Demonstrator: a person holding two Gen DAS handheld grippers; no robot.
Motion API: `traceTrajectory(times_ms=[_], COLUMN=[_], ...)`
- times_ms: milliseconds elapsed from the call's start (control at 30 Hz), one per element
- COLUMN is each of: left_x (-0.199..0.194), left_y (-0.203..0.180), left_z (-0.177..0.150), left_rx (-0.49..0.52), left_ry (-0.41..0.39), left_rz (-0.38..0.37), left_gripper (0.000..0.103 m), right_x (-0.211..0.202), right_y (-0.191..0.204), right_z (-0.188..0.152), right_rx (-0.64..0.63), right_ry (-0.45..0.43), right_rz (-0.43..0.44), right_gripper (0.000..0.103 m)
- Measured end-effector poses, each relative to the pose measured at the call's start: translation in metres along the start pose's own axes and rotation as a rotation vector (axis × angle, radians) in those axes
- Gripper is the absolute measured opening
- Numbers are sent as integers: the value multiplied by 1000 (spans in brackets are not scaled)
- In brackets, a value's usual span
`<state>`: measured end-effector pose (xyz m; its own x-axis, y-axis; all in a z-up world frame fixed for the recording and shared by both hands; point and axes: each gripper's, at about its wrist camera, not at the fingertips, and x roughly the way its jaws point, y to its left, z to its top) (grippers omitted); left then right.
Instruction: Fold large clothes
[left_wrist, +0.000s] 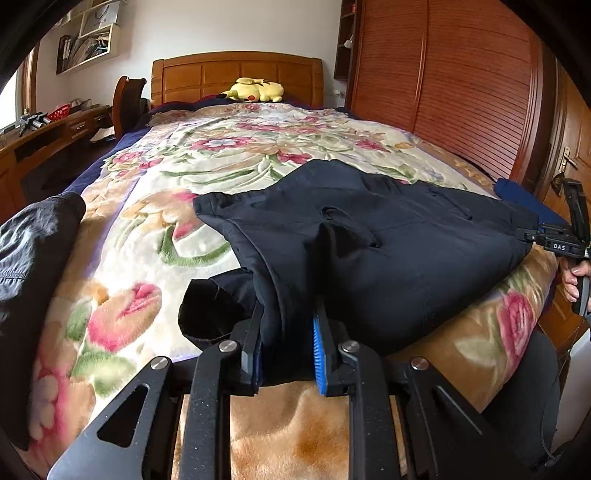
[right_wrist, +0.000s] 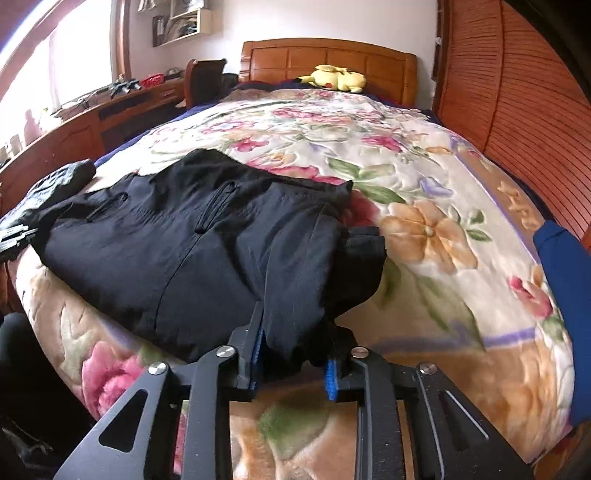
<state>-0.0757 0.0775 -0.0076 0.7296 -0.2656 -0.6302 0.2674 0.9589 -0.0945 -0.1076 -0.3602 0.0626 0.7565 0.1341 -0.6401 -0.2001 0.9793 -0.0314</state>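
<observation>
Dark navy trousers (left_wrist: 388, 236) lie folded across the near end of a bed, on a floral blanket (left_wrist: 221, 155). My left gripper (left_wrist: 288, 343) is shut on a bunched edge of them, the cloth pinched between the blue pads. In the right wrist view the same trousers (right_wrist: 184, 243) spread to the left, and my right gripper (right_wrist: 293, 354) is shut on a thick fold at their other end. That right gripper (left_wrist: 530, 236) also shows at the far right of the left wrist view, clamped on the trousers' corner, with a hand (left_wrist: 574, 280) behind it.
Another dark garment (left_wrist: 33, 258) lies at the bed's left edge and a blue one (right_wrist: 561, 295) at the right. A yellow plush toy (left_wrist: 255, 90) rests by the wooden headboard (left_wrist: 236, 74). A slatted wardrobe (left_wrist: 461, 81) lines the right side, a desk (left_wrist: 55, 129) the left.
</observation>
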Motion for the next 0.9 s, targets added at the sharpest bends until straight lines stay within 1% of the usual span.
traceTrajectory(times_ms=[33, 100, 133, 200, 300, 367, 467, 567, 833, 900], left_x=[0, 0, 1, 1, 2, 2, 3, 4, 6, 6], left_y=[0, -2, -2, -2, -2, -3, -3, -2, -2, -3], left_z=[0, 0, 0, -1, -2, -3, -5, -5, -8, -8], left_rx=[1, 7, 7, 4, -1, 2, 1, -5, -12, -12], left_ry=[0, 1, 2, 2, 2, 2, 1, 0, 1, 2], left_rz=[5, 15, 19, 22, 24, 27, 28, 26, 29, 32], left_gripper=[22, 22, 22, 22, 22, 22, 22, 22, 23, 23], right_x=[-1, -4, -7, -12, -24, -27, -32, -29, 6, 15], right_y=[0, 2, 4, 6, 8, 12, 24, 43, 108, 123], right_z=[2, 7, 8, 11, 15, 15, 15, 15, 18, 19], right_rx=[0, -9, -13, -9, 6, 8, 6, -23, -93, -118], right_ry=[0, -5, -12, -31, -69, -82, -109, -121, -101, -91], right_rz=[-17, -54, -70, -95, -117, -117, -96, -51, 108, 131], right_gripper=[36, 45, 47, 56, 63, 64, 65, 65, 64, 64])
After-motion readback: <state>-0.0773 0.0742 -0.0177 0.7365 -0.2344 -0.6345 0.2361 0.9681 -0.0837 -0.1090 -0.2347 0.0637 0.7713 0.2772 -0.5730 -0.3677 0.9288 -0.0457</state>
